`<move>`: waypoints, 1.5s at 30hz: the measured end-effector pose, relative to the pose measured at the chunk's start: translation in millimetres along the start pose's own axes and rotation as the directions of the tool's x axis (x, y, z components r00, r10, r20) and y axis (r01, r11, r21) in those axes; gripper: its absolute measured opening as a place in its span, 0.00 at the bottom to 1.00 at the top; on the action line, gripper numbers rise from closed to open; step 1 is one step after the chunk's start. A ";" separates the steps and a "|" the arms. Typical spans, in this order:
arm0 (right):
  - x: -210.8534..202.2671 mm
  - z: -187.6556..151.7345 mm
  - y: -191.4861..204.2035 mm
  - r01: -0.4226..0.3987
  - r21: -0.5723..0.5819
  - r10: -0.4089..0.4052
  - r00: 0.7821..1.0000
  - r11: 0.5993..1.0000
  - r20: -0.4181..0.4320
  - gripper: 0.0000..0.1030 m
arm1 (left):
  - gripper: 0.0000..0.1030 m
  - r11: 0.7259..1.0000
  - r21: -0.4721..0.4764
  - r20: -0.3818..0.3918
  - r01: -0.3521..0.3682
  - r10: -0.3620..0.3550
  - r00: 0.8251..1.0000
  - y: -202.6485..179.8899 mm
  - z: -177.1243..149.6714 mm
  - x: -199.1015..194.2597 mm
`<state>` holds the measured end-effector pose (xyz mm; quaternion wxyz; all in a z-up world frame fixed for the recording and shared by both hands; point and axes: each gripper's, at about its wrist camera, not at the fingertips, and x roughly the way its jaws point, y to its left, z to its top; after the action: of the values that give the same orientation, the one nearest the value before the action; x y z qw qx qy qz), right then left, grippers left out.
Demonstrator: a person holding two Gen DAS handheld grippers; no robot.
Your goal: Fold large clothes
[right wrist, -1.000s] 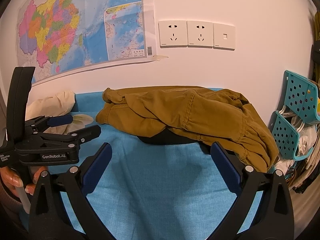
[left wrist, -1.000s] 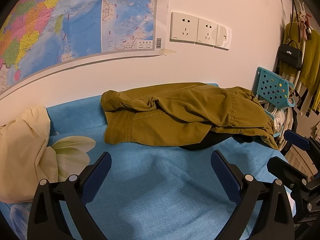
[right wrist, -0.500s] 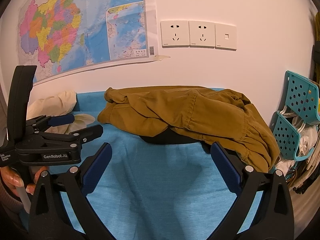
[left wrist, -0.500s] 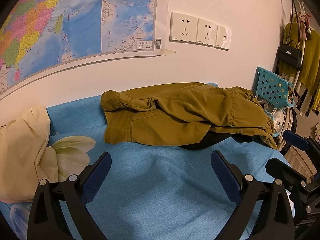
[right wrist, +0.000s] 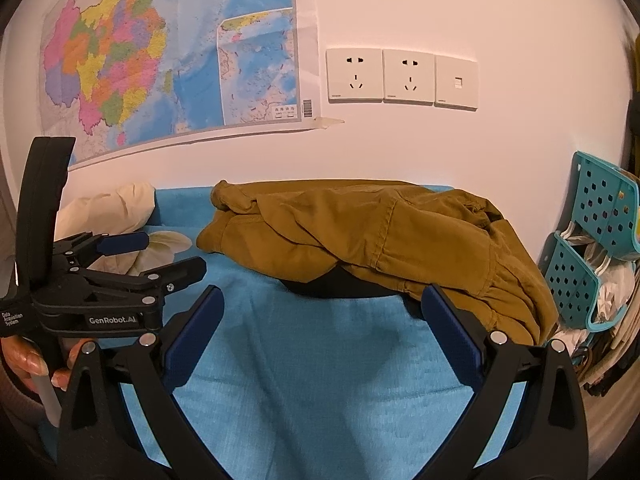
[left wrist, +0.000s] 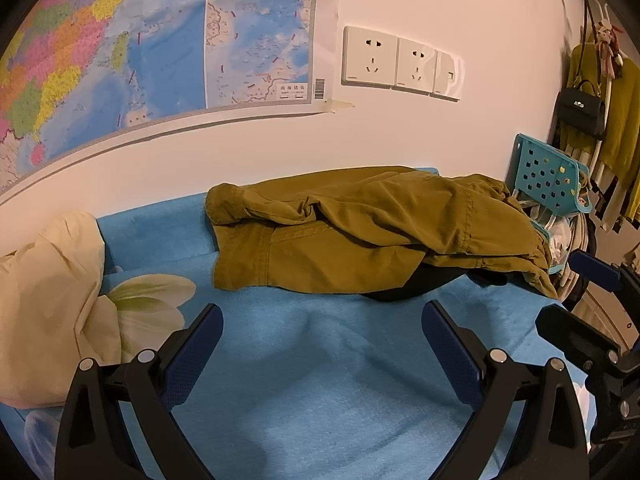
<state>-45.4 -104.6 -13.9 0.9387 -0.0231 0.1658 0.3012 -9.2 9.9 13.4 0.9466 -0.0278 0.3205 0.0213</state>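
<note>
A crumpled olive-brown garment [left wrist: 360, 232] [right wrist: 380, 232] lies in a heap on the blue bedspread [left wrist: 320, 380] [right wrist: 320, 360] against the wall, with a dark garment [left wrist: 416, 284] [right wrist: 336, 284] peeking out from under it. My left gripper [left wrist: 322, 328] stands open over bare bedspread, short of the heap, holding nothing. My right gripper [right wrist: 322, 312] is open too, its right finger close to the heap's front edge. The left gripper also shows at the left of the right wrist view [right wrist: 160, 256], held by a hand [right wrist: 28, 360].
A cream cloth [left wrist: 48, 300] [right wrist: 108, 208] is bunched at the left by a flower print. A teal perforated rack [left wrist: 552, 176] [right wrist: 592, 248] with laundry stands at the bed's right end. A map [left wrist: 120, 60] and wall sockets [left wrist: 400, 64] hang behind; clothes and a bag [left wrist: 580, 110] hang far right.
Both views have barely shifted. The right gripper has edged a little closer to the heap. Both pairs of fingers stay spread and the garment has not moved.
</note>
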 end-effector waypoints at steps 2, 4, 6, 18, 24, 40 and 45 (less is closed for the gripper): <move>0.3 0.2 -0.1 -0.004 -0.002 0.004 1.000 1.000 0.000 0.95 | 0.93 1.000 -0.001 0.002 -0.003 0.003 1.000 0.4 0.4 -0.8; 1.1 1.2 0.4 -0.006 -0.013 0.006 1.000 1.000 0.000 0.95 | 0.93 1.000 -0.002 0.001 -0.004 0.004 1.000 0.4 0.7 -1.3; 2.7 3.5 1.1 -0.009 -0.025 0.008 1.000 1.000 -0.001 0.95 | 0.93 1.000 0.000 -0.001 -0.005 0.005 1.000 0.2 0.9 -1.2; 60.6 30.7 18.8 -0.016 -0.203 0.003 0.998 0.979 -0.064 0.93 | 0.93 0.998 -0.024 -0.050 -0.054 0.053 0.997 19.9 11.1 29.3; 114.6 42.4 32.4 -0.011 -0.323 -0.027 0.993 0.946 -0.111 0.87 | 0.93 0.992 -0.044 -0.093 -0.119 0.115 0.989 46.8 17.5 60.0; 119.5 120.4 -25.9 -0.062 -0.262 0.035 0.994 0.963 -0.107 0.19 | 0.93 0.984 -0.084 -0.162 -0.160 0.145 0.976 80.8 19.6 101.5; 143.9 105.3 2.4 -0.128 -0.400 0.053 0.980 0.907 -0.193 0.71 | 0.93 0.985 -0.071 -0.163 -0.158 0.145 0.976 83.0 25.6 113.7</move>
<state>94.4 -7.2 38.8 0.8792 -0.2388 0.1827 0.3696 91.7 96.9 -38.7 0.9119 -0.0444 0.3943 0.1045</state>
